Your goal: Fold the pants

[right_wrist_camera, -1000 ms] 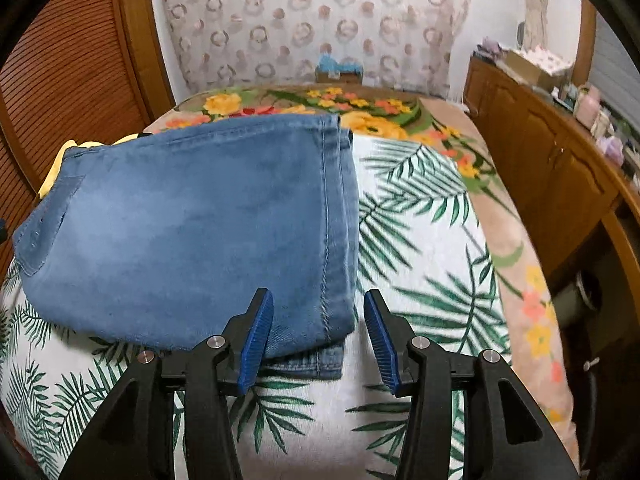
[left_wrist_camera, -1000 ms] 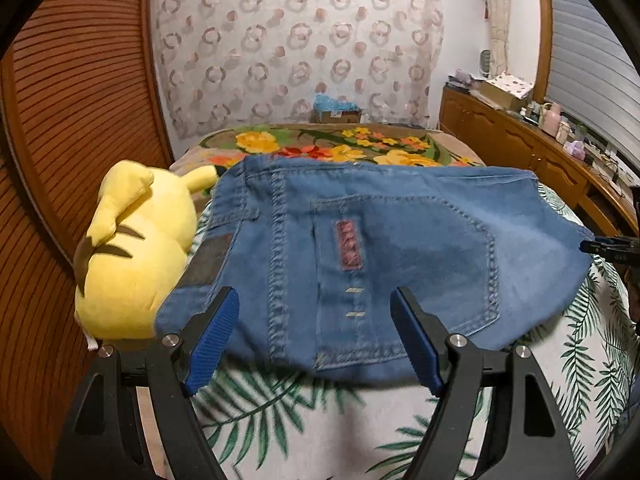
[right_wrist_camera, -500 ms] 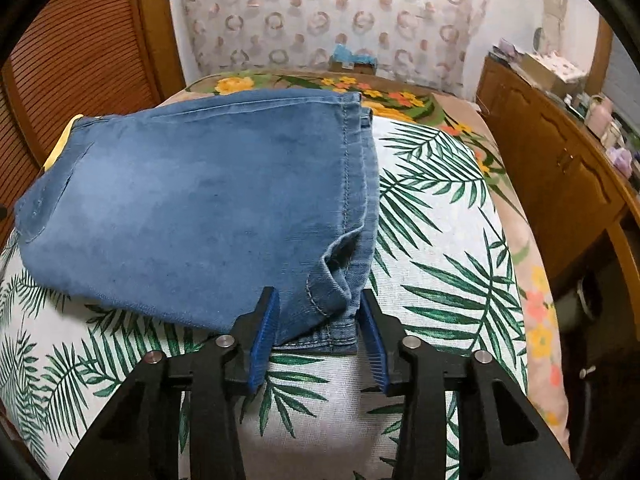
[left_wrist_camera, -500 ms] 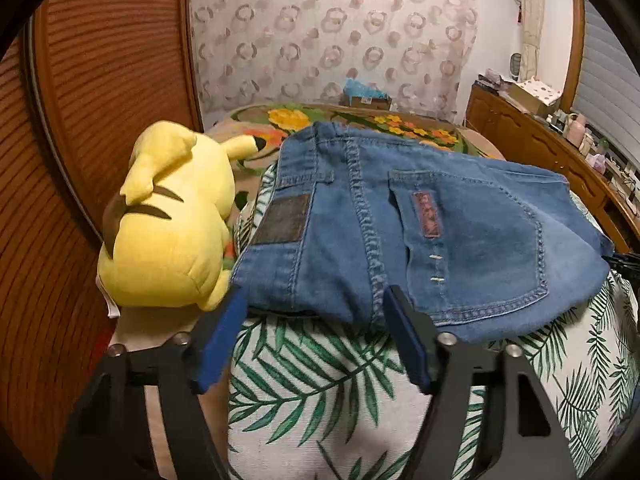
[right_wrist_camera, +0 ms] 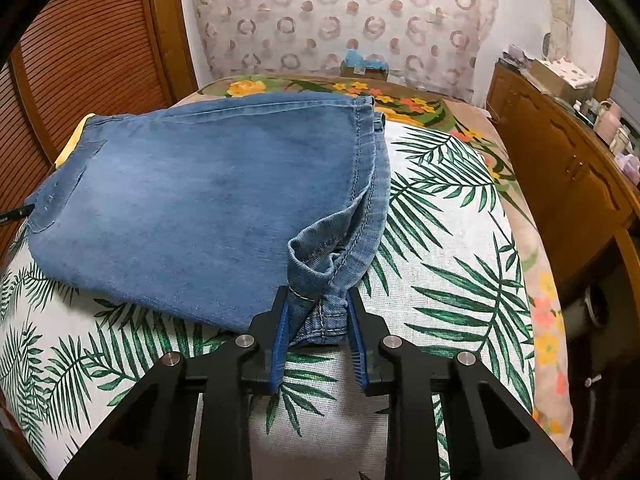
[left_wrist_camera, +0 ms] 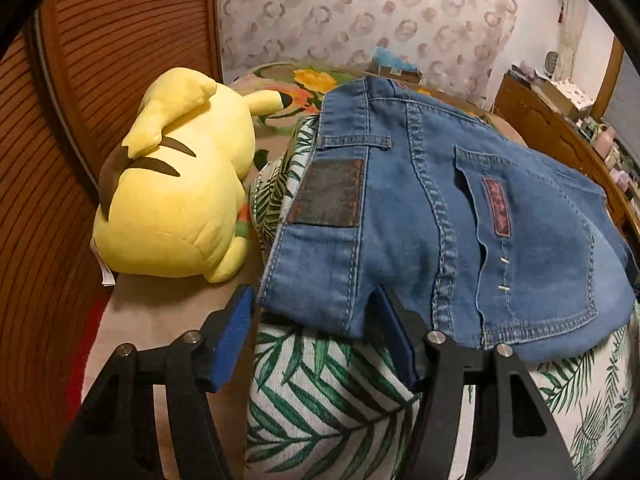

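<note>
Right tongs (right_wrist_camera: 316, 312) close on the jeans' (right_wrist_camera: 208, 200) bunched hem corner; left tongs (left_wrist_camera: 316, 322), jaws apart and narrowing, straddle the waistband corner. Gripping step; a lift and fold should follow.

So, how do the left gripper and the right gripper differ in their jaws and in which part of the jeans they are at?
The left gripper has wide jaws around the waistband corner of the jeans, its left pad clear of the cloth; the right gripper has narrow jaws bunching the hem corner.
The left gripper is beside the yellow plush toy; the right gripper is at the opposite end.
Both are closing, with denim between their blue pads.
</note>
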Tool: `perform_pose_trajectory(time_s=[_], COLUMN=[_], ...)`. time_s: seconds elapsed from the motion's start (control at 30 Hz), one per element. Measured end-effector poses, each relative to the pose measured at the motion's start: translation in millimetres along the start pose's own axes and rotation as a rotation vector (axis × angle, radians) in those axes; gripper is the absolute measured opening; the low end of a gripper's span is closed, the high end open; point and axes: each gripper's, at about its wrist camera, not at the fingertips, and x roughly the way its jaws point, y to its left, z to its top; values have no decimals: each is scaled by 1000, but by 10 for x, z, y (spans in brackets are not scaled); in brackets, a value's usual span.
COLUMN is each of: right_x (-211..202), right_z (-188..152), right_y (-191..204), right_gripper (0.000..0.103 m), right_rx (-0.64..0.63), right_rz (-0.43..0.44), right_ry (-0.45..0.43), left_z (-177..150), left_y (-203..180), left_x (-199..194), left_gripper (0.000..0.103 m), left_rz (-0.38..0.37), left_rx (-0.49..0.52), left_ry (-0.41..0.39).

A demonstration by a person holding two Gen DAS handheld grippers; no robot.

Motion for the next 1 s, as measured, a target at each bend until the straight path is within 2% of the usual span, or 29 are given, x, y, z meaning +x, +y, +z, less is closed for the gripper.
perform_pose_trajectory(time_s=[0.17,0.2,0.23,0.3,0.33,0.5,0.57,0.77,0.83,1.0], right_x=[0,-10,-9,-14,-39,-222,-287,-512,-600,-888], right_z=[-11,-10,-19,-28,-27,14,54,198,221,35], right_y=[30,47,50,95,110,132,132,117,112,53], right_gripper=[19,18,16,16,15,15,15,14,14,13], right_rx=[-11,-9,-7,-25,-27,-26,-31,-38,-41,-24], right_rz=[6,6,3,-17,-26,-29,-40,-63,-70,-89], right_ry=[-3,-6,-11,-25,-39,-117,-142,-218,-244,-311], left_z=[50,50,48,53,51,75,112,234,204,80], left_y=[12,-8,-39,-94,-143,-342,-362,-419,-491,-713], left_x=[14,0,-30,-89,-129,-327,-390,-652,-849,-1285], left_gripper=[64,59,49,42,36,22,16,14,14,14], left_rz=[-16,-14,-19,26,37,96,93,65,29,-32], left_rx=[0,9,23,57,82,166,169,141,130,151], left_ry=[-3,-12,-29,-65,-83,-173,-194,-277,-324,-406])
